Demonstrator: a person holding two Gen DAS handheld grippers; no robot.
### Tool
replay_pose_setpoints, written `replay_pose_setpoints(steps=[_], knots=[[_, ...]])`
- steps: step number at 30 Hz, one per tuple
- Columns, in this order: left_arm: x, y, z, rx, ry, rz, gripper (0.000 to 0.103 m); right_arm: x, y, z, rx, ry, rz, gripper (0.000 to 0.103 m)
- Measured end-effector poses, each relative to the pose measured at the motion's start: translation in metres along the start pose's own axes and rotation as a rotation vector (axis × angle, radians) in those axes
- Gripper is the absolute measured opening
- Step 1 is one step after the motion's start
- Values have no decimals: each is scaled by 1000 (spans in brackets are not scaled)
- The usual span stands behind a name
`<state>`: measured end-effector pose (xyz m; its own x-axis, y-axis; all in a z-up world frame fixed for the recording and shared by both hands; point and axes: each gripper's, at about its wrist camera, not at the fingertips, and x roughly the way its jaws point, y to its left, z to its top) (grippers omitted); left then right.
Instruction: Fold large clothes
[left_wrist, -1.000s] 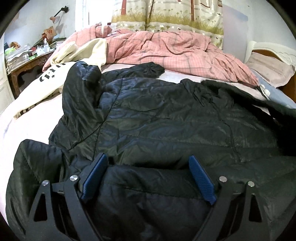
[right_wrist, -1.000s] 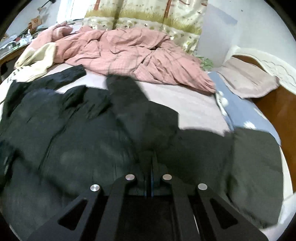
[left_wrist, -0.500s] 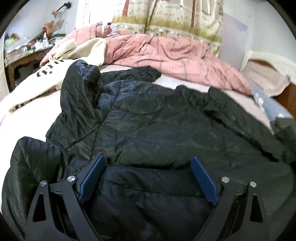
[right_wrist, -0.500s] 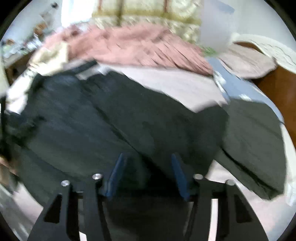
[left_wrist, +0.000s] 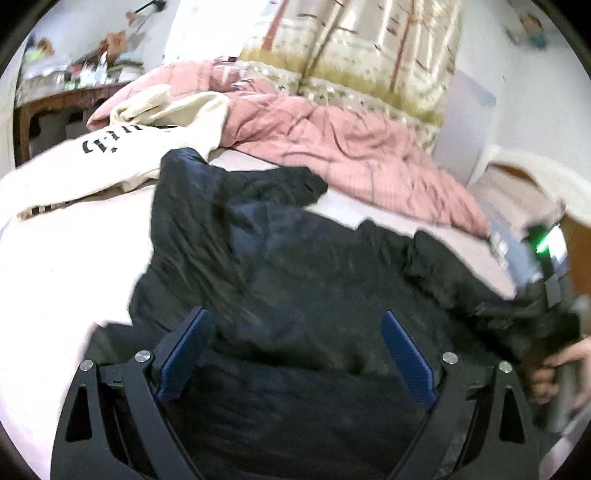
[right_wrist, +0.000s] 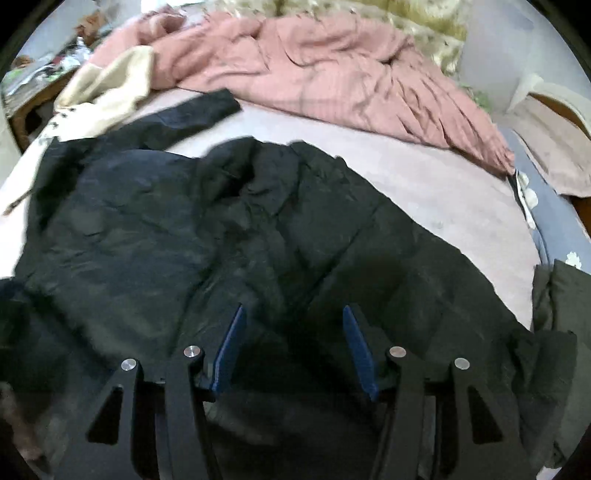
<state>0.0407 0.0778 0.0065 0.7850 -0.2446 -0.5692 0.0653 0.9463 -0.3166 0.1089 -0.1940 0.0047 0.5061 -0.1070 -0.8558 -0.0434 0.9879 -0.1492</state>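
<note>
While both sets of tongs hover wide apart and gripping nothing, the black puffer jacket (right_wrist: 229, 236) lies spread across the bed (right_wrist: 443, 184), rumpled, one sleeve (right_wrist: 199, 110) flung out toward the pink quilt (right_wrist: 332, 62). Left tongs (left_wrist: 295, 350) sit low over the near hem; right tongs (right_wrist: 291, 347) hang above the jacket's middle. That shiny shell looks slick and puffy: light, soft, likely to slide and spring back, so I'd pinch a seam or hem edge, not the fat padding. Open sheet runs beyond the jacket before the quilt, good folding room. A cream sweatshirt (left_wrist: 110, 155) crowds the far left side.
</note>
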Motion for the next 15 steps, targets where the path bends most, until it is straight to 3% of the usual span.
replay_pose_setpoints(steps=[2, 3, 4, 5, 6, 9, 13, 15], knots=[[-3, 16, 9, -44, 22, -61, 93, 20, 1, 3, -23, 76, -4, 52], [-4, 26, 13, -72, 32, -94, 93, 28, 0, 3, -23, 121, 1, 40], [-5, 33, 16, -91, 36, -85, 93, 31, -2, 4, -5, 134, -8, 31], [-8, 42, 18, -109, 28, -54, 92, 29, -2, 6, -3, 122, -10, 15], [-11, 49, 20, -122, 13, -27, 92, 25, 0, 8, -15, 102, -7, 8], [-17, 71, 26, -166, -2, 47, 92, 4, 13, 15, -45, 30, 7, 6], [-32, 101, 32, -229, -53, 125, 92, -30, 52, 25, -94, -43, 104, 6], [-41, 119, 34, -273, -67, 128, 92, -46, 80, 27, -129, -60, 173, 6]])
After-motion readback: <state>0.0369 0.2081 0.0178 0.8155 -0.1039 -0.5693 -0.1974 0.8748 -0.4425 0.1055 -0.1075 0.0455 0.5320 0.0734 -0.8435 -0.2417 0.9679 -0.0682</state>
